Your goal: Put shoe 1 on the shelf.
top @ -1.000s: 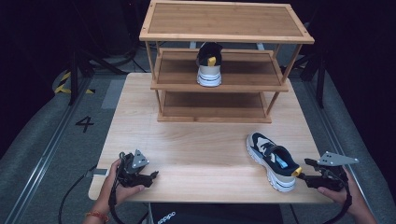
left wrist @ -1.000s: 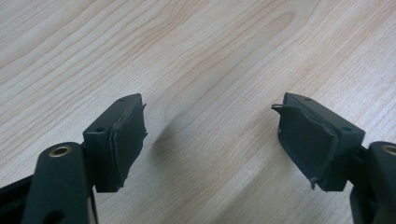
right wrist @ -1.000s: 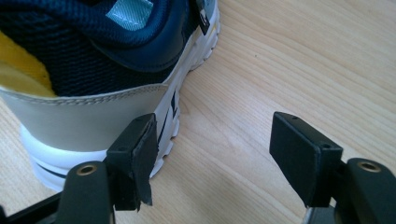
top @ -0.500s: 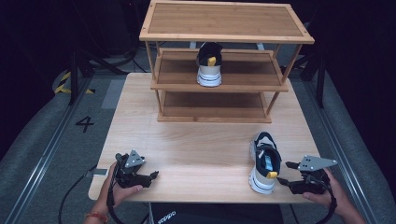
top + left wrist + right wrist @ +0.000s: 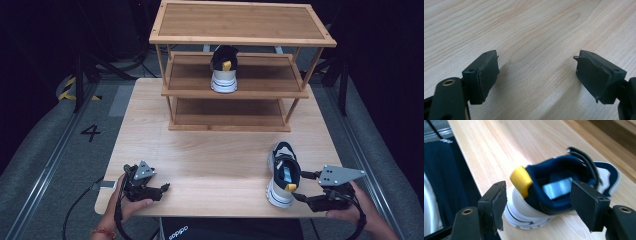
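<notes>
2 sneakers: one (image 5: 283, 174) on table (image 5: 210, 150) nr front edge, heel toward right gripper (image 5: 299, 185); other (image 5: 223, 70) on middle shelf of 3-tier wooden rack (image 5: 240, 35), heel facing out. 2 grippers. Right: jaws wide, flanking heel w/ yellow pull tab (image 5: 521, 180), pads not pressing. Left gripper (image 5: 164, 188): low at table's front-left corner, jaws wide, just been opening, nothing between. Right gripper view: shoe's blue lining, silver insole label. Left gripper view: bare wood grain betw. torn pads (image 5: 487, 72).
</notes>
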Available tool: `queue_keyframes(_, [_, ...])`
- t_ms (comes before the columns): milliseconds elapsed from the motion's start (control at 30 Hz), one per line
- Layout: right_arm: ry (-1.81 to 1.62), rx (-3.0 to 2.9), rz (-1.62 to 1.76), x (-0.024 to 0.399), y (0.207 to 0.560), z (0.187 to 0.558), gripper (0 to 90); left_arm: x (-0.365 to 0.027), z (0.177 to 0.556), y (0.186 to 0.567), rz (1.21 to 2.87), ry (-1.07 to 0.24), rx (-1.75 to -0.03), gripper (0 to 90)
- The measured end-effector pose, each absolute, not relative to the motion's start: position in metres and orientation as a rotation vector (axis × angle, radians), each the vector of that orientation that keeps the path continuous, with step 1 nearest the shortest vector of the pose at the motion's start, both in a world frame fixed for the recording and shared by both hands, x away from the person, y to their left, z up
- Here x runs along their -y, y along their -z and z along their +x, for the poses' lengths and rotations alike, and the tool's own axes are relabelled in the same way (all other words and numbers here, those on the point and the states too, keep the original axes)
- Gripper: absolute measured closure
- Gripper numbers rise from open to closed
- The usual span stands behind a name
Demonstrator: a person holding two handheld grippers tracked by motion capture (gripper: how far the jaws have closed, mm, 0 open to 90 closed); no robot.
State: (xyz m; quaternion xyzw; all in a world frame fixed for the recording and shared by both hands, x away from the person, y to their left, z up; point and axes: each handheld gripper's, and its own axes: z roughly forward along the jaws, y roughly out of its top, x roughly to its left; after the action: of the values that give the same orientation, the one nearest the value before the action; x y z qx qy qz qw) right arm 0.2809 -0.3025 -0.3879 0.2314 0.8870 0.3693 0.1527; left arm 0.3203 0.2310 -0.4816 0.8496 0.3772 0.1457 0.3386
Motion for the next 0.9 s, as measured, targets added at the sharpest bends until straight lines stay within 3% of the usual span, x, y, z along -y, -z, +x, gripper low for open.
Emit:
queue_keyframes(200, [-0.974,-2.657,0.628,0.284,0.390,0.290,32.8,-0.231,0.321,0.481,2.218,-0.385,-0.976,18.8])
queue_keyframes(500, [-0.727,-2.857,0.626,0.260,0.400,0.315,54.2,-0.230,0.321,0.482,2.209,-0.377,-0.979,18.4])
queue_keyframes(900, [-0.570,-3.067,0.542,0.245,0.401,0.330,69.7,-0.229,0.322,0.482,2.216,-0.373,-0.976,17.5])
